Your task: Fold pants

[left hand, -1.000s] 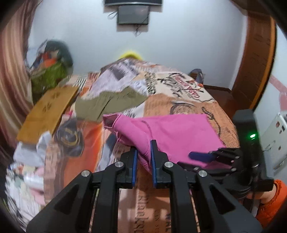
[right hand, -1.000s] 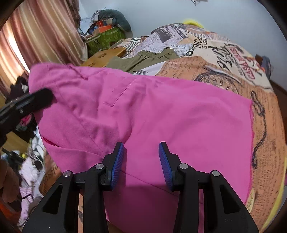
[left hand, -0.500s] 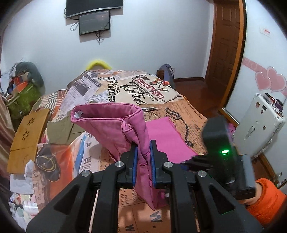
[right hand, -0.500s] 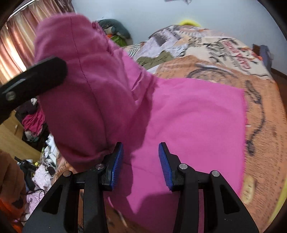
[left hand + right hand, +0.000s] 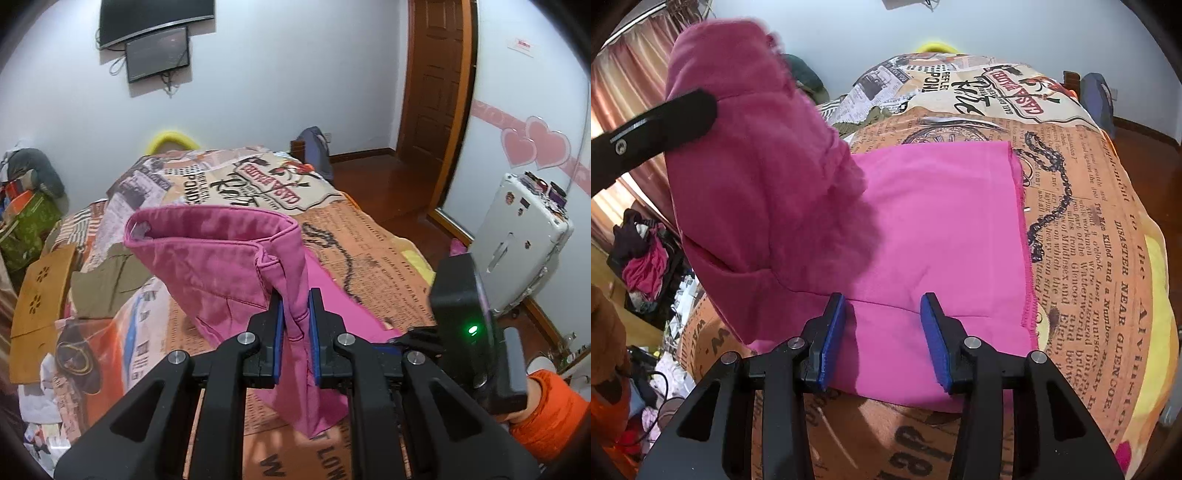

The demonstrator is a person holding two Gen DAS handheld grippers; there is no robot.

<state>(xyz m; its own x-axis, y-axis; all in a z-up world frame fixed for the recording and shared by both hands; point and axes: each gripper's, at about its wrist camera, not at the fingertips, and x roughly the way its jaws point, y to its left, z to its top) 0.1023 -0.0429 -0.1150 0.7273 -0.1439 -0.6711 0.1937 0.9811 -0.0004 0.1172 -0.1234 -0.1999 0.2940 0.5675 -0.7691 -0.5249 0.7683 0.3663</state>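
Note:
The pink pants (image 5: 221, 258) lie on the bed, their waistband end lifted into the air. My left gripper (image 5: 295, 325) is shut on a fold of the waistband edge and holds it up above the bed. In the right wrist view the raised part (image 5: 750, 192) hangs at the left and the flat leg part (image 5: 942, 221) lies spread on the bedspread. My right gripper (image 5: 882, 339) is open, its jaws over the near edge of the flat part, holding nothing. The left gripper's finger (image 5: 657, 129) shows at the upper left there.
The bed has a newspaper-print bedspread (image 5: 369, 236). Olive-green clothes (image 5: 107, 280) and a wooden board (image 5: 40, 295) lie on its left side. A white suitcase (image 5: 521, 236) and a door (image 5: 436, 92) stand at the right. Clutter (image 5: 642, 266) lies on the floor.
My left gripper has lifted the pants' waistband end higher and carried it over toward the flat leg part. My right gripper has stayed open at the near edge.

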